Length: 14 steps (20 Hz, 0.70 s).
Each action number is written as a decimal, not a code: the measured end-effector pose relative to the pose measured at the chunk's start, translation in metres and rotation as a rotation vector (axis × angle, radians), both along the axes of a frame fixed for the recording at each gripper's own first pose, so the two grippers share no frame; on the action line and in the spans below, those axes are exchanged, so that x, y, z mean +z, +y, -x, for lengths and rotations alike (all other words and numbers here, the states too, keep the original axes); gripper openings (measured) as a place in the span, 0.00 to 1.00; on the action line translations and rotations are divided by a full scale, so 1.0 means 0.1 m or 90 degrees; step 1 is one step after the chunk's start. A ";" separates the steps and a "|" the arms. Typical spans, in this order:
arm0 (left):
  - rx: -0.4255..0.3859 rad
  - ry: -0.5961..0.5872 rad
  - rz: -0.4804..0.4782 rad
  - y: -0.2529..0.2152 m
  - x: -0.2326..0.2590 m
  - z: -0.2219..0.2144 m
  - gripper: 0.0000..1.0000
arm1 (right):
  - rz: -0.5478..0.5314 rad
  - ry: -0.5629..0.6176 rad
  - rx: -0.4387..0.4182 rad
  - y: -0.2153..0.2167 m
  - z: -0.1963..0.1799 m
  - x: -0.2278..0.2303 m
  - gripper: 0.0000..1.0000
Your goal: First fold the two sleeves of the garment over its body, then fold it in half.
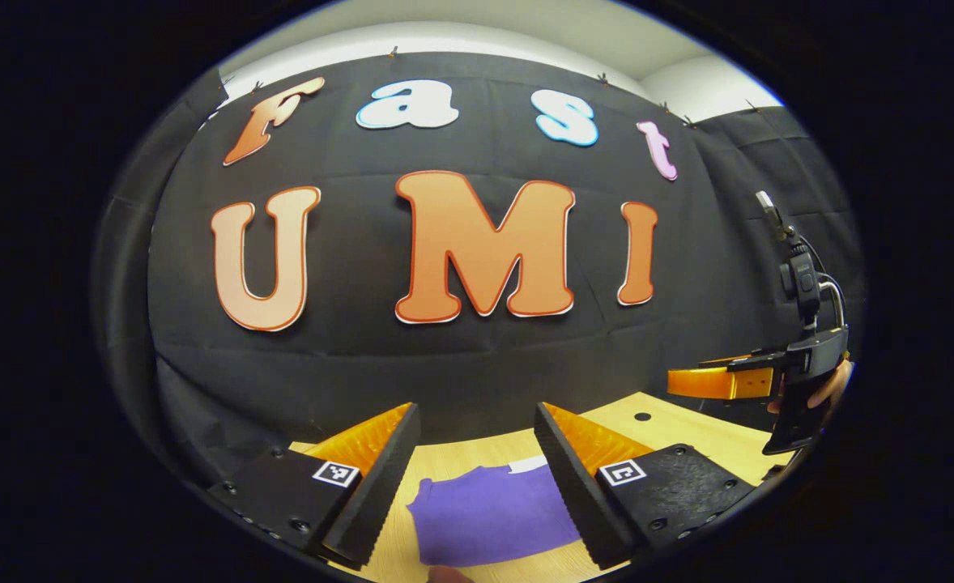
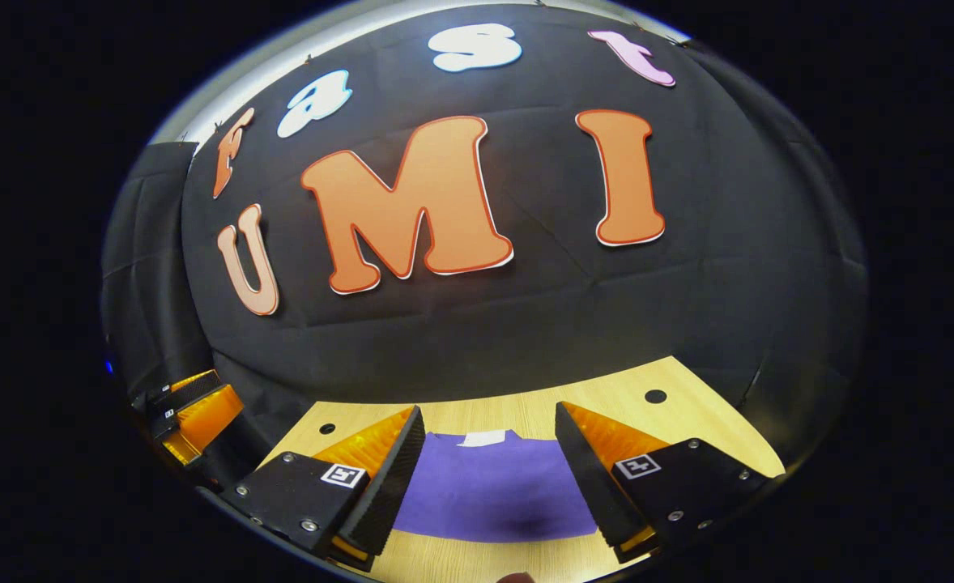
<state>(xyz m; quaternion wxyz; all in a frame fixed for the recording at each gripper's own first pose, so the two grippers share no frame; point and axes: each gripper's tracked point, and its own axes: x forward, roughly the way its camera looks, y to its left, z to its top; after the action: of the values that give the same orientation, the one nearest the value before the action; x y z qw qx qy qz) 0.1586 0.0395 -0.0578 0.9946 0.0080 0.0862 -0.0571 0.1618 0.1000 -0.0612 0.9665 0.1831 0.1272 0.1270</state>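
Here, in the left gripper view, the left gripper (image 1: 477, 478) sits at the bottom of the frame with its jaws wide apart and nothing between them. Through the gap, low in the middle, lies the purple garment (image 1: 489, 514), flat on the wooden table (image 1: 663, 425), with a small white tag (image 1: 528, 464) at its far edge. The shape looks compact, with no sleeve sticking out in the part that shows, though much of it is hidden by the fingers. At the right edge of the frame the right gripper (image 1: 700, 382) hangs above the table, a hand (image 1: 829, 387) behind it; whether it is open cannot be told from here.

In the right gripper view, the right gripper (image 2: 489, 478) fills the bottom, jaws spread wide and holding nothing. The garment (image 2: 493, 494) lies between and beyond them at lower centre, again flat on the table (image 2: 687, 405), the tag (image 2: 483, 439) at its far edge. At the lower left of the frame the left gripper (image 2: 193, 417) shows, well apart from the cloth.

Both grippers hang raised and clear of the cloth, so this is a pause between grasps. Which fold is in hand I cannot settle: the sleeves may be in already. If so, the next move calls for lowering both grippers to one edge, pinching it at two corners, and carrying it evenly over to the opposite edge.
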 end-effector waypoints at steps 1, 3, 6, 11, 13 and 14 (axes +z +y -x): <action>-0.008 0.001 -0.007 -0.01 0.00 0.09 0.91 | -0.001 -0.003 -0.004 0.02 0.07 0.04 0.96; -0.027 -0.004 -0.014 -0.10 -0.01 0.27 0.91 | -0.007 -0.016 -0.014 0.06 0.23 0.11 1.00; -0.055 -0.011 -0.017 -0.17 -0.03 0.44 0.92 | -0.018 -0.026 -0.014 0.16 0.45 0.15 0.96; -0.066 -0.031 -0.028 -0.20 0.04 0.67 0.91 | 0.013 -0.060 -0.016 0.21 0.69 0.31 0.96; -0.053 -0.036 -0.028 -0.19 0.07 0.70 0.91 | 0.030 -0.077 -0.009 0.22 0.76 0.38 0.96; -0.047 -0.040 -0.031 -0.18 0.08 0.75 0.93 | 0.032 -0.094 0.004 0.24 0.81 0.44 0.96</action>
<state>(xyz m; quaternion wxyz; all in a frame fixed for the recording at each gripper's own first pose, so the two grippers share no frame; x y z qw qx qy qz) 0.0840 0.0211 -0.0501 0.9936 0.0375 0.0561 -0.0910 0.0804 0.1245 -0.0173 0.9771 0.1489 0.0593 0.1397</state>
